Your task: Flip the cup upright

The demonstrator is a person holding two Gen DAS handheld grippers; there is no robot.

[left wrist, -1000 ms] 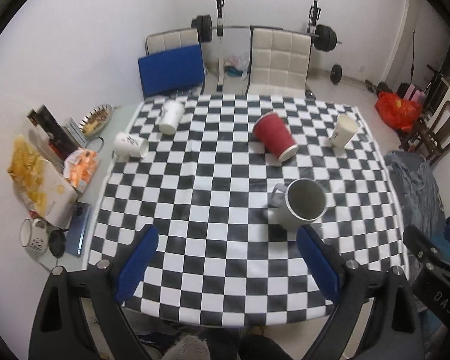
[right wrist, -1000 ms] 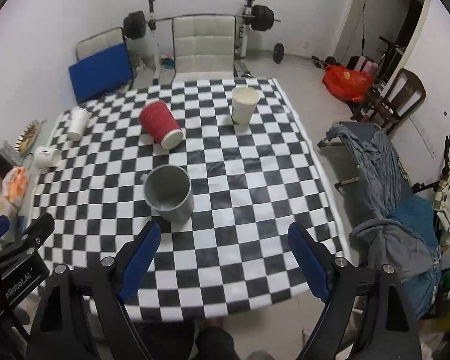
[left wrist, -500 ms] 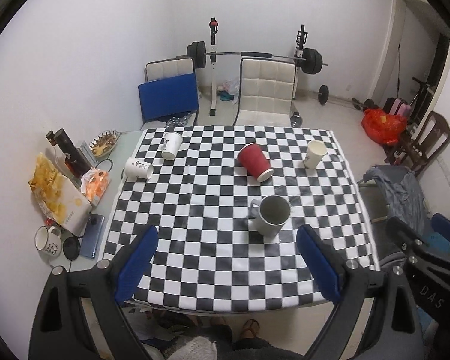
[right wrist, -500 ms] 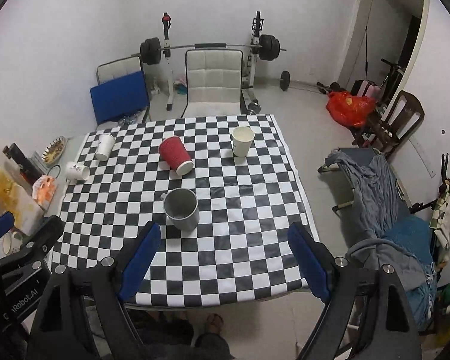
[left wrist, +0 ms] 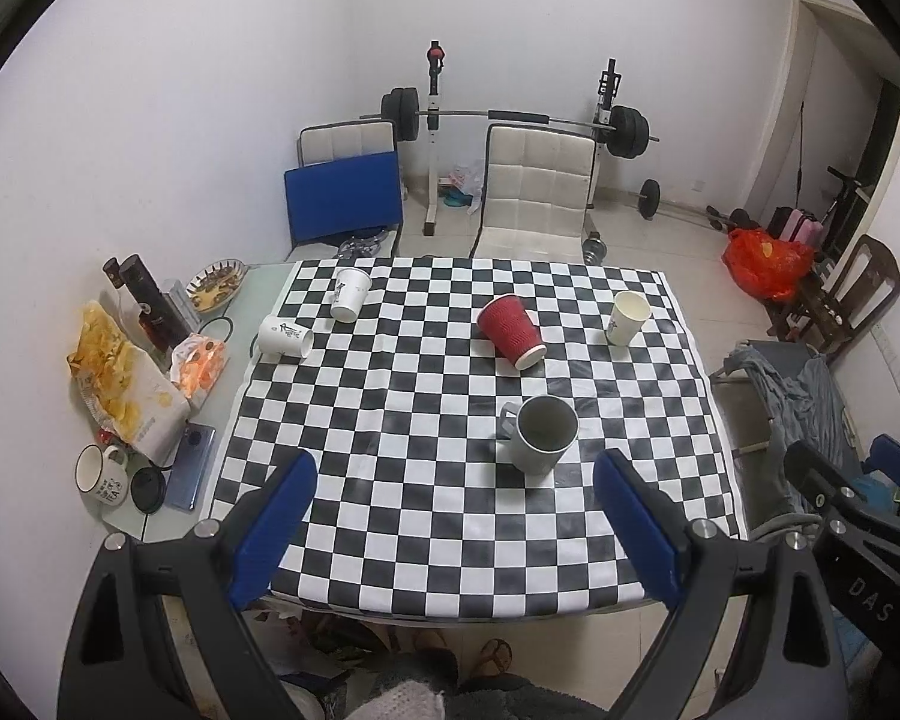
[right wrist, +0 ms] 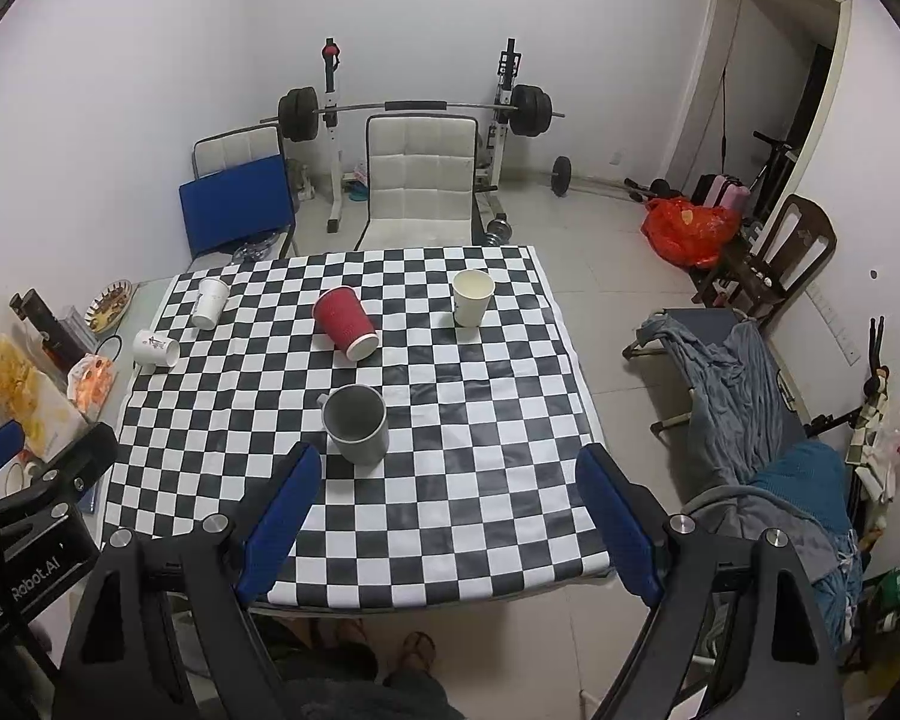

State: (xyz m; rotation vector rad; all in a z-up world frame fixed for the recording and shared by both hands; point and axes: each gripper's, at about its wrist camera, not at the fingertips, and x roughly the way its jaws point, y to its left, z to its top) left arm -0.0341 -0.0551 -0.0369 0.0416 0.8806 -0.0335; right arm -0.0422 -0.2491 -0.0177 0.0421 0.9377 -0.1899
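Where checkered cloth (left wrist: 390, 408) spreads, ribbed red cup (left wrist: 510, 330) toppled

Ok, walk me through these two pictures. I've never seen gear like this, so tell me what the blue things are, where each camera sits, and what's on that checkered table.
No robot here: a person holds a two-finger grabbing tool in each hand. Each tool carries a wide-angle camera looking forward along its fingers, so the blue pads at the bottom are the left gripper in one picture and the right gripper in the other. Both are open and hold nothing, up above the near edge of the checkered table.

On the table: a grey mug and a cream paper cup standing upright, and a red cup and two white cups lying on their sides. Snacks and another mug sit to the left.
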